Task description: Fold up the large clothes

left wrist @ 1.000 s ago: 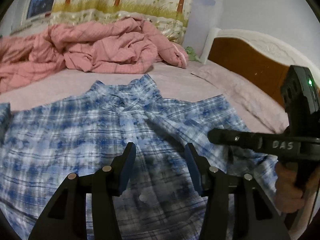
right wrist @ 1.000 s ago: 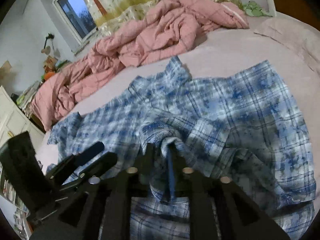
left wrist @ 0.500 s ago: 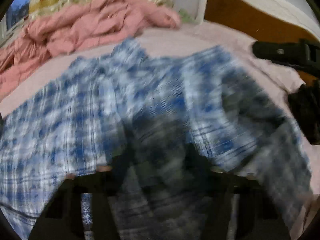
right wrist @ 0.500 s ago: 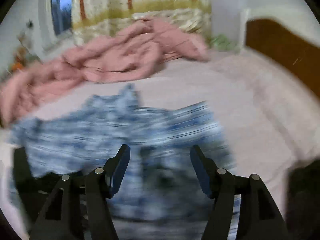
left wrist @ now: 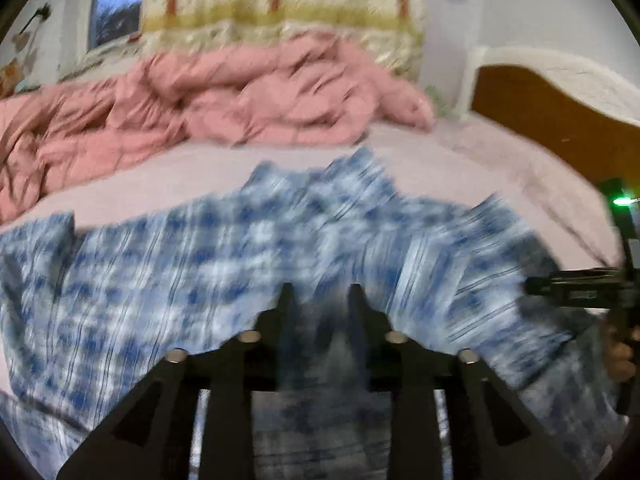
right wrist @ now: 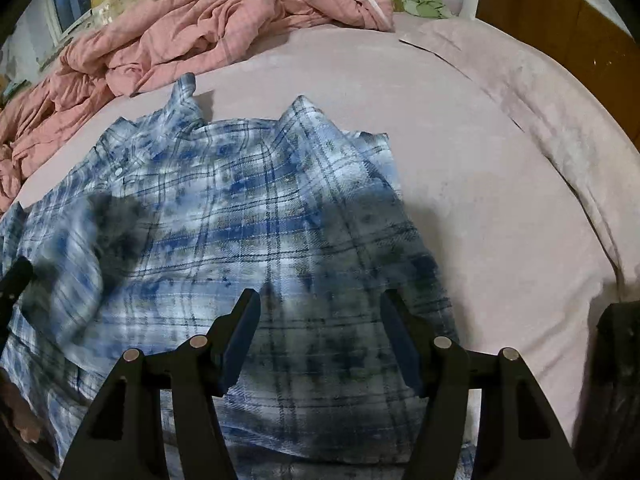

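A blue and white plaid shirt [right wrist: 248,208] lies on the pink bed sheet [right wrist: 500,200], its right side folded over the middle. In the left wrist view the shirt [left wrist: 200,264] is blurred. My left gripper [left wrist: 320,296] is shut on a fold of the shirt and lifts it. My right gripper [right wrist: 320,332] is open and empty, just above the shirt's near part. The right gripper also shows at the right edge of the left wrist view [left wrist: 580,288].
A crumpled pink quilt [right wrist: 224,20] lies across the far side of the bed. A wooden headboard [right wrist: 560,12] with a white frame stands at the right. A pillow [right wrist: 540,100] lies along it. A window and curtain are behind.
My right gripper let go of the shirt fold and opened, with the right side now folded over. My left gripper closed on the shirt and is moving with it.
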{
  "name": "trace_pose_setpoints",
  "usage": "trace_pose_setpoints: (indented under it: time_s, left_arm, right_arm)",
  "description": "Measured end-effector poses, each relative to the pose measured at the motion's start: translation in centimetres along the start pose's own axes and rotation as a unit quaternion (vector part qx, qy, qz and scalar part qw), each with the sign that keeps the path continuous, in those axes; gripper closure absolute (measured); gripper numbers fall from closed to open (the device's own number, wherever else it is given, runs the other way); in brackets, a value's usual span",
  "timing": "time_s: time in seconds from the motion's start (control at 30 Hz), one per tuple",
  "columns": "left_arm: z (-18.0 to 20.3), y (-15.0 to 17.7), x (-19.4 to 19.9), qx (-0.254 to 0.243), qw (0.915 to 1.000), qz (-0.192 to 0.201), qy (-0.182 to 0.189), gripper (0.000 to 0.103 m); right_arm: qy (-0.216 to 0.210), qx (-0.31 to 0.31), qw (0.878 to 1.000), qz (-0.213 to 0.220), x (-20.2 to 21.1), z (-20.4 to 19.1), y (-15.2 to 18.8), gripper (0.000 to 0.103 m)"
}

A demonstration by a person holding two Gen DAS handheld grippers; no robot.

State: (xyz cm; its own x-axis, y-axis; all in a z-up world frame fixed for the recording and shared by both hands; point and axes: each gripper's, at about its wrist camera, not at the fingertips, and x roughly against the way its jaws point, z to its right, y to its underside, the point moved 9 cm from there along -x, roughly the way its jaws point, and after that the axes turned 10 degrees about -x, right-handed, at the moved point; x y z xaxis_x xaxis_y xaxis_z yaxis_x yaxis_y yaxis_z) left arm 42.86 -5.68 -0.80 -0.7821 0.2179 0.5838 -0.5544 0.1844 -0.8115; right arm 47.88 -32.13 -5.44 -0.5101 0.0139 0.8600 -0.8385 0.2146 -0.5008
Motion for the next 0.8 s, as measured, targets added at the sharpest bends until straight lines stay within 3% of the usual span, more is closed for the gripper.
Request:
trace_pose_setpoints:
  time_s: [0.07, 0.13, 0.27, 0.37, 0.43, 0.5, 0.57, 0.63, 0.67, 0.7, 0.8]
  left_arm:
    - [1.2, -0.9, 0.9, -0.01, 0.9991, 0.029, 0.028, 0.055]
    - [2.7, -1.2, 1.3, -0.011, 0.9963, 0.035, 0.078, 0.055]
    - [4.9, 0.1, -0.8, -0.009, 0.9873, -0.024, 0.157, 0.055]
    - [5.8, 2.3, -3.5, -0.02, 0.9828, -0.094, 0.158, 0.055]
    - [6.0, 3.6, -4.1, -0.034, 0.9828, -0.119, 0.138, 0.051]
    - [5.9, 3.9, -4.4, -0.047, 0.985, -0.125, 0.109, 0.03]
    - [5.5, 4.1, -4.7, -0.064, 0.9868, -0.132, 0.069, 0.027]
    - [4.9, 4.3, -4.9, -0.078, 0.9875, -0.135, 0.024, 0.041]
    - [4.3, 4.3, -4.8, -0.08, 0.9883, -0.13, 0.005, 0.074]
    - [3.7, 4.2, -4.7, -0.077, 0.9887, -0.129, -0.005, 0.097]
    - [0.7, 3.3, -3.7, -0.049, 0.9922, -0.104, -0.046, 0.096]
  right_arm:
    - [-0.002, -0.012, 1.0, 0.016, 0.5, 0.0, -0.5, 0.038]
    - [-0.015, -0.022, 0.999, 0.044, 1.9, -0.2, -1.2, 0.038]
    - [-0.039, -0.033, 0.995, 0.081, 4.2, -0.1, -2.1, 0.04]
    - [-0.095, -0.036, 0.994, 0.05, 3.8, -0.7, -1.8, 0.06]
    - [-0.116, -0.044, 0.992, 0.029, 2.9, -0.7, -1.4, 0.074]
    - [-0.12, -0.039, 0.992, 0.02, 2.0, -0.9, -1.3, 0.075]
    - [-0.09, -0.04, 0.995, 0.016, 0.6, -0.2, -1.2, 0.075]
    - [-0.058, -0.049, 0.997, 0.021, -0.1, 0.6, -1.2, 0.075]
    - [-0.051, -0.059, 0.997, 0.025, -0.1, 1.2, -1.3, 0.075]
    - [-0.056, -0.076, 0.995, 0.031, 0.2, 1.8, -1.6, 0.074]
    - [-0.074, -0.105, 0.99, 0.053, 1.6, 3.0, -2.4, 0.074]
